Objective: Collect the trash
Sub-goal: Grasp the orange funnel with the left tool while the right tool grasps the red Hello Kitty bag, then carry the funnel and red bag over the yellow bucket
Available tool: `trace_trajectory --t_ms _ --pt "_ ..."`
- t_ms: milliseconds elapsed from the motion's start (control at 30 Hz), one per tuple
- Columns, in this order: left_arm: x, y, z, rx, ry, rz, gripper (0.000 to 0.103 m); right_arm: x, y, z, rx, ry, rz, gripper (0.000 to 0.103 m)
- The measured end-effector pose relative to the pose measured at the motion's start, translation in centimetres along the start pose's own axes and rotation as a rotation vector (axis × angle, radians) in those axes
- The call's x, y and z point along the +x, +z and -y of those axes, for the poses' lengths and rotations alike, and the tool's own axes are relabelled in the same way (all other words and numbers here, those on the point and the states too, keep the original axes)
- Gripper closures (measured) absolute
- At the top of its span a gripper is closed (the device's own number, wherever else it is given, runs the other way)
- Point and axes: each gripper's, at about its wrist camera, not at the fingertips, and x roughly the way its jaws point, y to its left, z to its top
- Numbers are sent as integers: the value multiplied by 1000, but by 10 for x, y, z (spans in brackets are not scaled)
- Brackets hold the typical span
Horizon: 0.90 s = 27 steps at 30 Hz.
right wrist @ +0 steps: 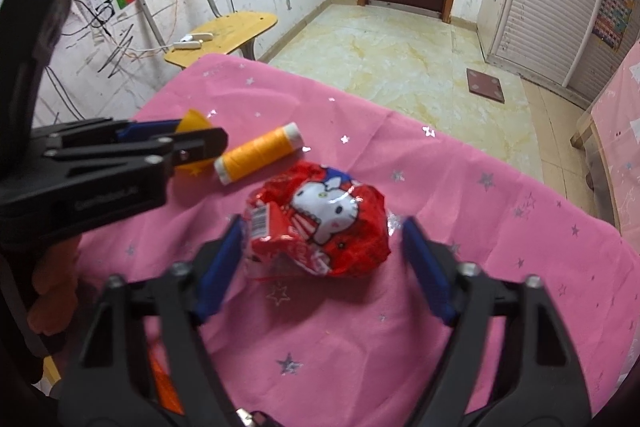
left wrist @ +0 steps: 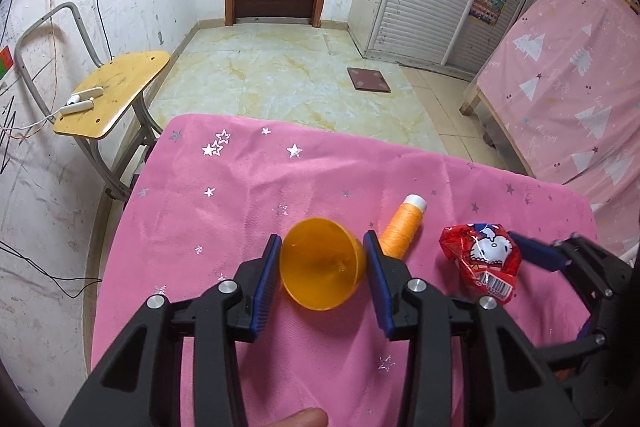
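Observation:
An orange plastic cup lies on its side on the pink star cloth, mouth toward me. My left gripper has a blue pad against each side of the cup. In the right wrist view the left gripper comes in from the left with the cup between its fingers. A crumpled red cartoon-cat wrapper lies between the pads of my right gripper. The left pad is at the wrapper's edge, and a gap shows at the right pad. An orange thread spool lies between cup and wrapper.
A yellow-seated chair with a white power strip stands left of the table. A bed with a pink sheet is on the right. A brown scale lies on the tiled floor before the door. A fingertip shows at the bottom edge.

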Motion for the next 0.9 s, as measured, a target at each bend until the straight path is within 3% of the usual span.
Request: trace_trajectory --t_ms 267,567,900 --pt "-22 2 -1 -5 13 44 69 -7 -3 3 -5 1 13 58" --pt "-52 1 22 40 41 97 69 -44 -9 10 11 -13 91 58" --pt "-80 -6 83 131 32 150 69 -97 -38 52 93 -62 176 58"
